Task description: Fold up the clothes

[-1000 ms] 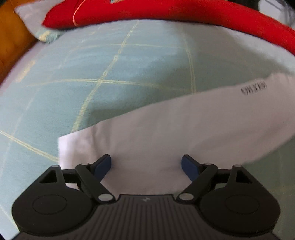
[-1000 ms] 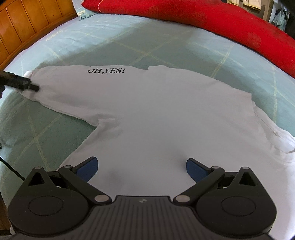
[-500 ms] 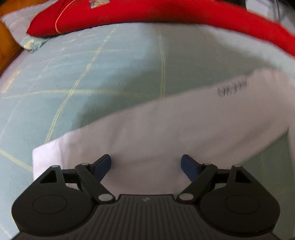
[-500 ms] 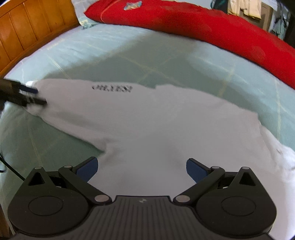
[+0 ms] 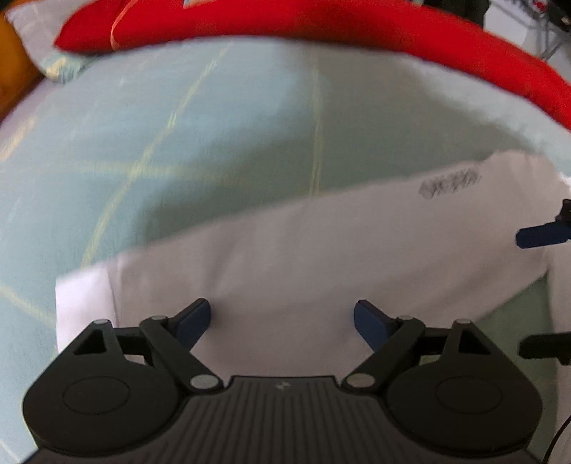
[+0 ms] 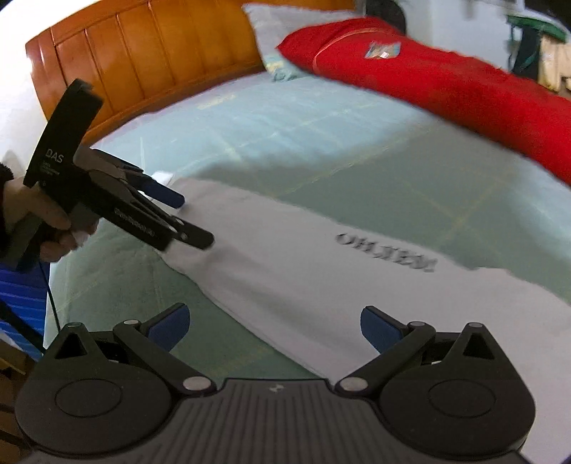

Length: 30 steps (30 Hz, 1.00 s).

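A white T-shirt [image 6: 321,271] printed "OH,YES!" lies flat on the pale green bed sheet [image 6: 321,142]. In the left wrist view its long folded part [image 5: 321,257] runs across the frame, with the sleeve end at the left. My left gripper [image 5: 282,319] is open just over the shirt's near edge, holding nothing. The right wrist view shows the left gripper [image 6: 189,221] held by a hand [image 6: 46,217] over the sleeve end. My right gripper [image 6: 274,326] is open above the shirt's lower edge, empty. Its fingertips [image 5: 535,237] show at the left view's right edge.
A red quilt [image 6: 446,82] lies rolled along the far side of the bed. A pale pillow [image 6: 271,32] rests against the wooden headboard [image 6: 142,60]. Something blue [image 6: 21,296] stands beside the bed at the left. Bare sheet stretches between the shirt and the quilt.
The right gripper has swung left toward the sleeve, so the left gripper now looms close in its view. The right gripper's fingers have entered the left view. Both stayed open.
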Available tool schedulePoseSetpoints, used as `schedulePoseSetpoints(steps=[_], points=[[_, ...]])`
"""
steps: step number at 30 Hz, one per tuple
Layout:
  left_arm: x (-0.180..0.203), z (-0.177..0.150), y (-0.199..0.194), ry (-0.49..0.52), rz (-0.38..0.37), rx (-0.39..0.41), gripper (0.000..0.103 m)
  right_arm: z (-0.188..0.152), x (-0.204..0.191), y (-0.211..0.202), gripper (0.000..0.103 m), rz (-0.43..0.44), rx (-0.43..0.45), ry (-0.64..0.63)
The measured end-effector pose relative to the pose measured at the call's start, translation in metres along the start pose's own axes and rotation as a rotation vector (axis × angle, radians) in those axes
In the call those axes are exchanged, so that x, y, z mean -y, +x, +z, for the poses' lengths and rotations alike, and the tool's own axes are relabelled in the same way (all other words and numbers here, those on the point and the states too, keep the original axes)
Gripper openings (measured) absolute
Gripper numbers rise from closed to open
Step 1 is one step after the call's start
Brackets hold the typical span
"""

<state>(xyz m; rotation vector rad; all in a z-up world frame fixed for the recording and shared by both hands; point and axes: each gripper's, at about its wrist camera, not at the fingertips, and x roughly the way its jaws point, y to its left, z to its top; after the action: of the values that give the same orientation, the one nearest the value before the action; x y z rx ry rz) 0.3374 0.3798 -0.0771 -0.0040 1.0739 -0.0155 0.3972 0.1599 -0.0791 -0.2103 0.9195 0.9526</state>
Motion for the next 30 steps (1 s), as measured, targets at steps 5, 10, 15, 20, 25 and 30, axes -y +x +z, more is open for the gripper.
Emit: schedulePoseSetpoints(steps=[5,10,15,20,25,30], points=[[-0.009,-0.013,-0.012,-0.038,0.004,-0.034,0.089,-0.018,0.006,0.000,0.103,0.049,-0.074,0.105],[-0.010,0.002,-0.008,-0.069,-0.013,0.006,0.089,0.004,0.006,-0.003,0.103,0.058,-0.013,0.113],[-0.008,-0.014,-0.008,-0.060,0.013,-0.048,0.089,0.000,0.004,0.019,0.103,0.041,-0.098,0.156],[0.000,0.002,-0.021,-0.026,0.015,-0.017,0.088,0.002,0.017,-0.014,0.103,0.017,-0.048,0.188],[0.011,0.018,-0.009,-0.001,-0.003,0.015,0.089,-0.005,0.053,-0.030,0.103,-0.163,-0.013,0.253],[0.025,0.025,-0.008,0.001,0.029,0.028,0.089,-0.023,0.067,-0.039,0.103,-0.166,-0.026,0.329]])
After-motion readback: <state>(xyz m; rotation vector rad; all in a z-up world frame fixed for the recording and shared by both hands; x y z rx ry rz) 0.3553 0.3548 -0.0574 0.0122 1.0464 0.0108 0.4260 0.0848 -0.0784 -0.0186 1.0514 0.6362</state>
